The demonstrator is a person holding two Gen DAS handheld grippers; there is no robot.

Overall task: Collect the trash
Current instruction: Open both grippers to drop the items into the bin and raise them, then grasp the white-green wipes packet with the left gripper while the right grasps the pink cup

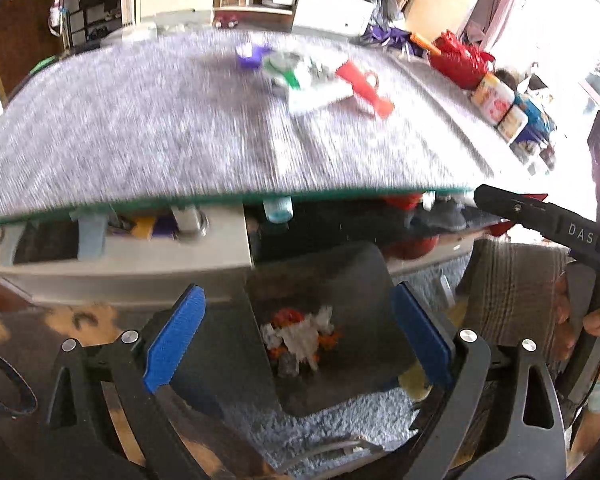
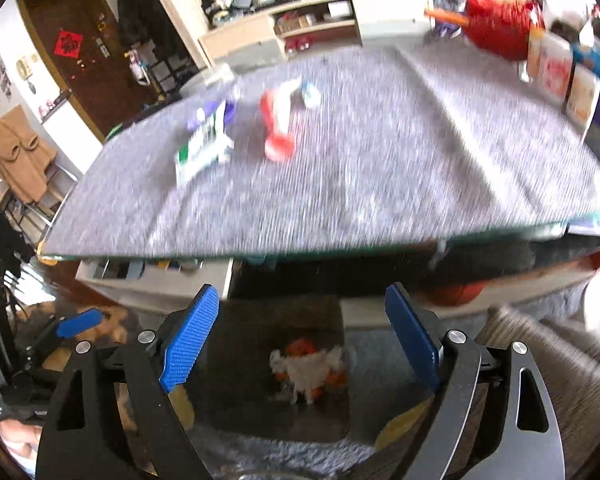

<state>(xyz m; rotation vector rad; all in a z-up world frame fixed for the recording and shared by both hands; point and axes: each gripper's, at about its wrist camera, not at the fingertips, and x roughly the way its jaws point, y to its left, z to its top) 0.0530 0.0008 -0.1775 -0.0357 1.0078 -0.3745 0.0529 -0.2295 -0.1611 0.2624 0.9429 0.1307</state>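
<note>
Both the left hand-held gripper (image 1: 296,344) and right hand-held gripper (image 2: 300,344) hang open and empty over the bin (image 1: 352,276) below the table's (image 1: 140,140) near edge, where dropped trash (image 1: 300,340) lies.

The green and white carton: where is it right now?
The green and white carton lies on the grey table mat, far left in the right wrist view, between a purple item and a red bottle.

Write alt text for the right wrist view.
The open right gripper, nothing between its blue pads, hangs over a dark bin on the floor holding white and orange scraps. Beyond it, a grey table still carries blurred trash: a green-and-white carton and a red-and-white wrapper.
</note>
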